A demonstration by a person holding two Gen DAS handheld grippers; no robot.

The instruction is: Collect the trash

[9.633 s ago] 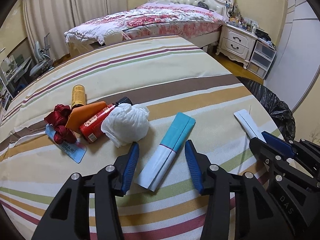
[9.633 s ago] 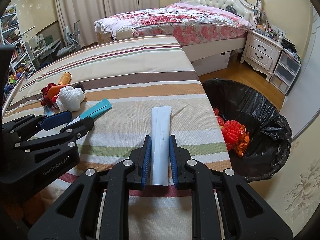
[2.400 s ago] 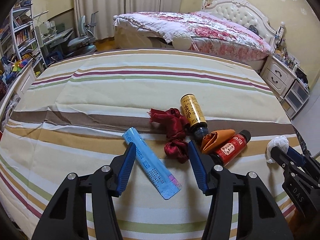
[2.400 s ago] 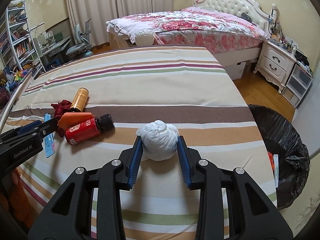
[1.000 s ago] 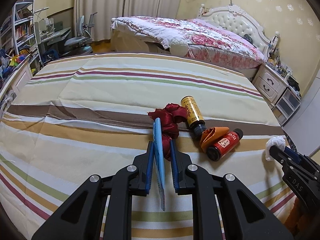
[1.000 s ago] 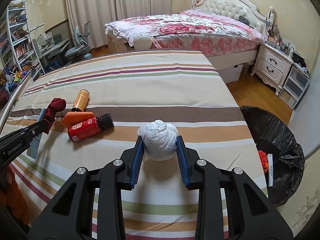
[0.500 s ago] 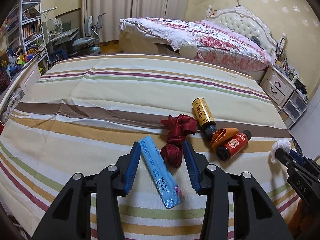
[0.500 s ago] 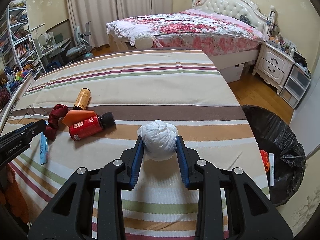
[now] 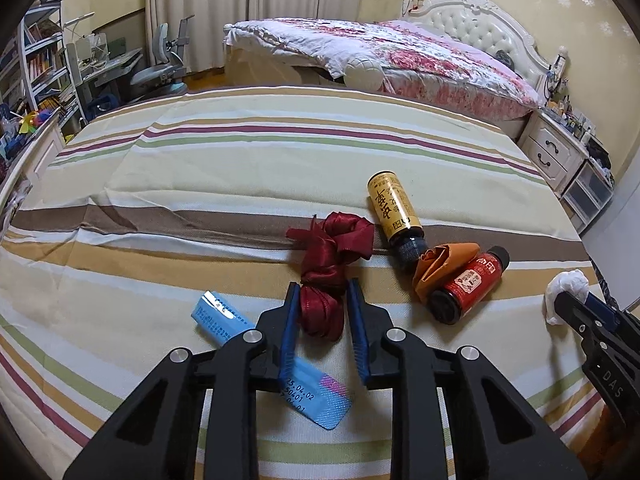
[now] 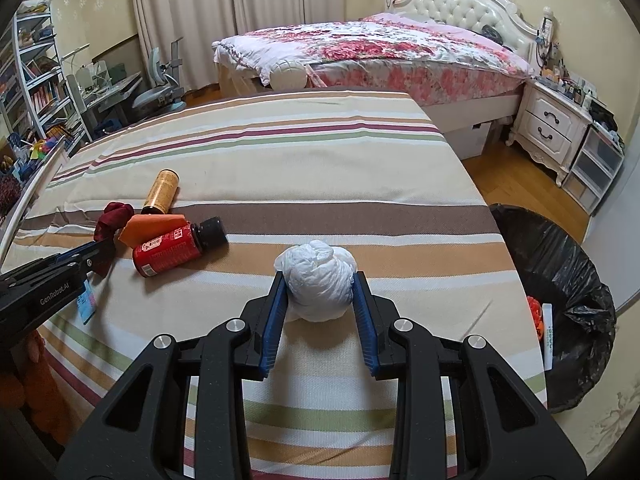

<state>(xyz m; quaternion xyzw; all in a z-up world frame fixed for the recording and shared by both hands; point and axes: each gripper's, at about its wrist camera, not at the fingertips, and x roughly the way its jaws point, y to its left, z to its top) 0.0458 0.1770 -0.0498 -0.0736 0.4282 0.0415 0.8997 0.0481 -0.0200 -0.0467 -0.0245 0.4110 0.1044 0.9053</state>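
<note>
Partly hidden blue sachet point(image 9: 219, 314), left tongs point(image 9: 322, 328) closing round ribbon point(image 9: 325, 280), right tongs point(image 10: 319, 312) gripping wad point(image 10: 318, 284)

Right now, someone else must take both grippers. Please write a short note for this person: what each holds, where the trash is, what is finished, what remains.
Left gripper: jaws closing around the red ribbon; blue packet lies under it on the bed.
Right gripper: shut on the white bag, not yet binned.
Bin, to the right of the bed, already holds some trash.
Left on the striped cover: gold bottle, red bottle, orange wrapper, blue packet.
</note>
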